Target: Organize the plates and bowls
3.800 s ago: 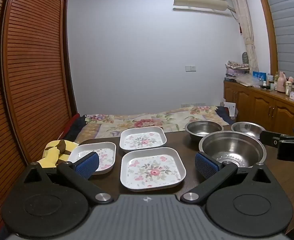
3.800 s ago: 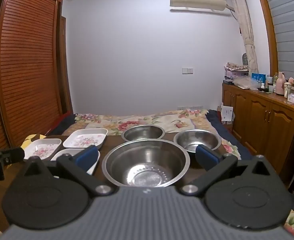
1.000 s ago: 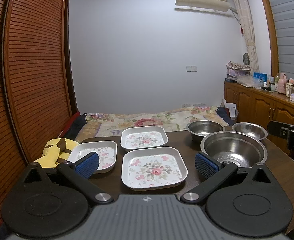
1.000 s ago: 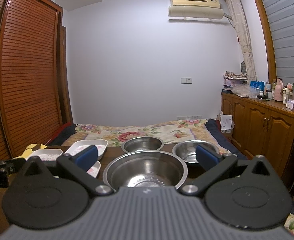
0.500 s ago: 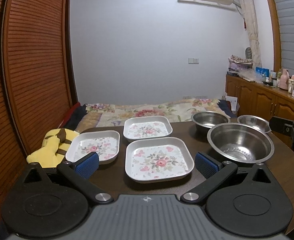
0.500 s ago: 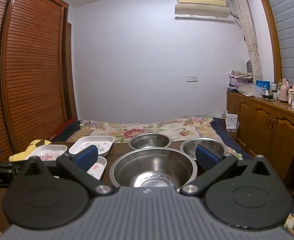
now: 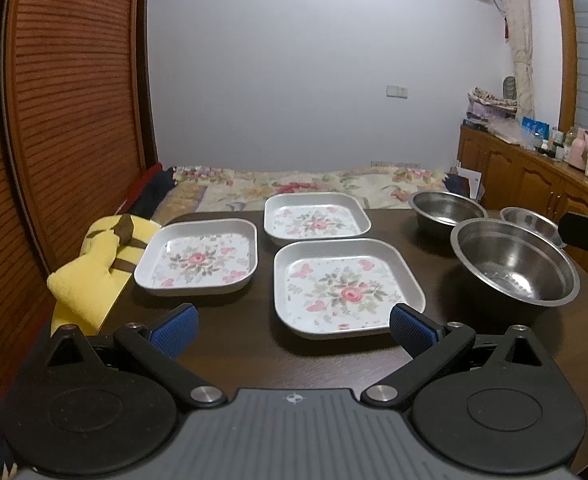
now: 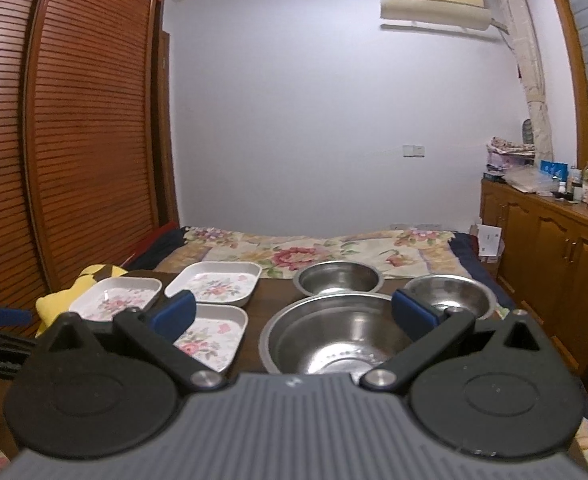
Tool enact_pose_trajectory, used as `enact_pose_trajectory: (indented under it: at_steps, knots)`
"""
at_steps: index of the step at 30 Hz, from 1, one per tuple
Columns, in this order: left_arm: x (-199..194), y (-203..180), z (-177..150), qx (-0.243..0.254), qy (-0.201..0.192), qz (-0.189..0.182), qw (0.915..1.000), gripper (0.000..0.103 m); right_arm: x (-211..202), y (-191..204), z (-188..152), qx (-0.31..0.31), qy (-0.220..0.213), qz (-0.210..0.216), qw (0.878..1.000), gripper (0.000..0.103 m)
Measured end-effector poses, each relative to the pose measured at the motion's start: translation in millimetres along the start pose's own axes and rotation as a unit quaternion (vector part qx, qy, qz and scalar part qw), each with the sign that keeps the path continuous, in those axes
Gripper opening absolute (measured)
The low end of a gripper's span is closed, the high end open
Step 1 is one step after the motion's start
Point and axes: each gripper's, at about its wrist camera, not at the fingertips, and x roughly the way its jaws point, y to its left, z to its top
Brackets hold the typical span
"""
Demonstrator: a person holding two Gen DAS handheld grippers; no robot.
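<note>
Both hand-held grippers hover over a dark wooden table [image 7: 237, 344], jaws spread wide and empty. Just ahead of the left gripper [image 7: 291, 330] sit 3 floral square plates [image 7: 348, 286]; directly before the right gripper [image 8: 294, 314], 3 steel bowls [image 8: 336, 338].

left gripper [image 7: 291, 330]: black linkage arms, blue ribbed fingertip pads [image 7: 173, 330], silver pivot screws, grey ribbed base with small cross mark, two round black discs | right gripper [image 8: 291, 314]: same build, blue pads [image 8: 414, 314], silver screws, grey ribbed base
</note>
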Motion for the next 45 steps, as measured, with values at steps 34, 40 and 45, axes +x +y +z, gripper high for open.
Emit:
enact_pose_trajectory:
  at_steps: [34,40,45]
  knots:
    - [103.1,44.3,16.3,0.003,0.039,-0.074,0.9965,0.048,95.5,67.5,-17.0,-0.097,0.129,0.085,0.983,0.038]
    - [114.7,44.5,15.5,0.012,0.047,-0.087,0.9951,0.035,94.1,79.5,-28.9,-0.106,0.135,0.058,0.983,0.038]
    - [120.4,47.5,13.3,0.018,0.054,-0.088,0.9945,0.026,97.1,81.4,-36.2,-0.104,0.139,0.036,0.984,0.038]
